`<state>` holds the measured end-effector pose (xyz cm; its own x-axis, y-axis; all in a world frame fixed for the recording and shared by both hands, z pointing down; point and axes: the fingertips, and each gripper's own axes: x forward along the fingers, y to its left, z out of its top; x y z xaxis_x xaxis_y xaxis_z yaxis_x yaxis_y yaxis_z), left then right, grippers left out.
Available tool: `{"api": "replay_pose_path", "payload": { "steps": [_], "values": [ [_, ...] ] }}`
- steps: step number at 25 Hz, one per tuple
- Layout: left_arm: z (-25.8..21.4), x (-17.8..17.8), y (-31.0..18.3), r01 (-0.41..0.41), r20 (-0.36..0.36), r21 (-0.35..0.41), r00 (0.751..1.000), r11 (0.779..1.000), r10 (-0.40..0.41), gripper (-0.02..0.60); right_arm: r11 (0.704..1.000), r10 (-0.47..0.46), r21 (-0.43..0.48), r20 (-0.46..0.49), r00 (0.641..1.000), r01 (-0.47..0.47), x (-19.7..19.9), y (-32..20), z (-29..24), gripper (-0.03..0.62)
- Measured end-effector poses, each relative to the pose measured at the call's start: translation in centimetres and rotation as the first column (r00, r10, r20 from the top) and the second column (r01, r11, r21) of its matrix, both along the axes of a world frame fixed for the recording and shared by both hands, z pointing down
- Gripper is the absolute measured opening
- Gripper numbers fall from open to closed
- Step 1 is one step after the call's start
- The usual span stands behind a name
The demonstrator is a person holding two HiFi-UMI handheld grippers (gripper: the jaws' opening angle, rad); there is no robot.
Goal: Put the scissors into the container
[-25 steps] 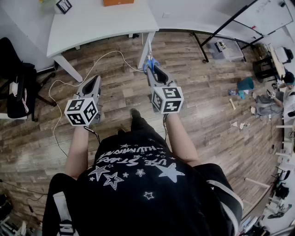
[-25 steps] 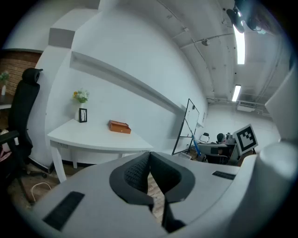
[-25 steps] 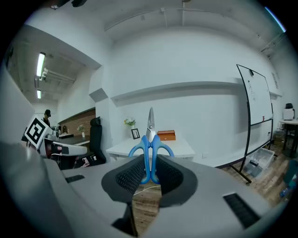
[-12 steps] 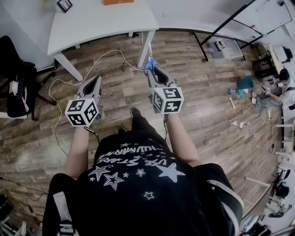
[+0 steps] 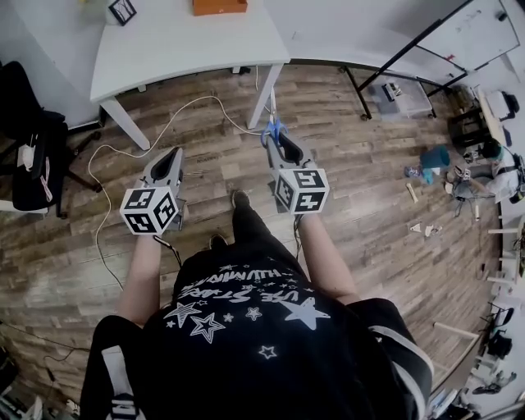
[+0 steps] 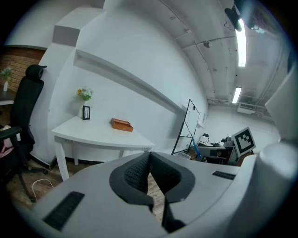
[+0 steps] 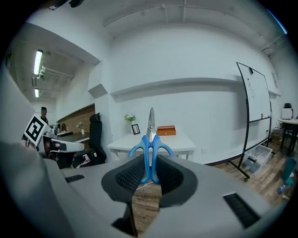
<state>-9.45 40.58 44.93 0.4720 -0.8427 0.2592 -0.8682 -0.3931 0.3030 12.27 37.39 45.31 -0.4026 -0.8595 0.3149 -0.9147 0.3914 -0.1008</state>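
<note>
As I step closer, the white bench (image 5: 189,49) has drawn nearer in the head view, while my right gripper (image 5: 276,141) keeps its jaws clenched on the blue handles of the scissors (image 7: 150,139), blades pointing ahead. My left gripper (image 6: 149,167) has its jaws pressed together on nothing. I judge the orange box (image 5: 220,6) at the bench's far edge is the container, with the scissors well apart from it.

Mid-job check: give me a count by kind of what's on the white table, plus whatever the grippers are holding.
On the white table:
orange box: 1
picture frame: 1
flowers: 1
In the right gripper jaws:
scissors: 1
In the left gripper, jaws shut: 0
Total: 4
</note>
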Motion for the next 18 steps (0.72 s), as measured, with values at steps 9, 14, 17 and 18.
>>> {"api": "replay_pose_path", "payload": {
  "steps": [9,14,17,18],
  "values": [
    [0.4,-2.6,-3.2,0.04,0.013,-0.016,0.999,0.999,-0.04,0.018,1.0,-0.028,-0.001,0.041,0.999,0.028,-2.6,-4.7,-0.2,0.1],
    [0.3,-4.4,-6.7,0.077,0.03,-0.017,0.997,0.997,-0.076,0.018,0.997,-0.072,0.012,0.059,0.996,0.071,-4.8,-9.6,-0.4,0.1],
    [0.4,-4.5,-9.8,0.09,0.037,-0.018,0.995,0.996,-0.089,0.018,0.996,-0.09,0.015,0.062,0.994,0.089,-5.0,-13.2,-0.3,0.1],
    [0.4,-4.4,-11.1,0.095,0.039,-0.018,0.995,0.995,-0.094,0.018,0.996,-0.093,0.012,0.066,0.993,0.093,-4.9,-14.5,-0.2,0.1]
  ]
}}
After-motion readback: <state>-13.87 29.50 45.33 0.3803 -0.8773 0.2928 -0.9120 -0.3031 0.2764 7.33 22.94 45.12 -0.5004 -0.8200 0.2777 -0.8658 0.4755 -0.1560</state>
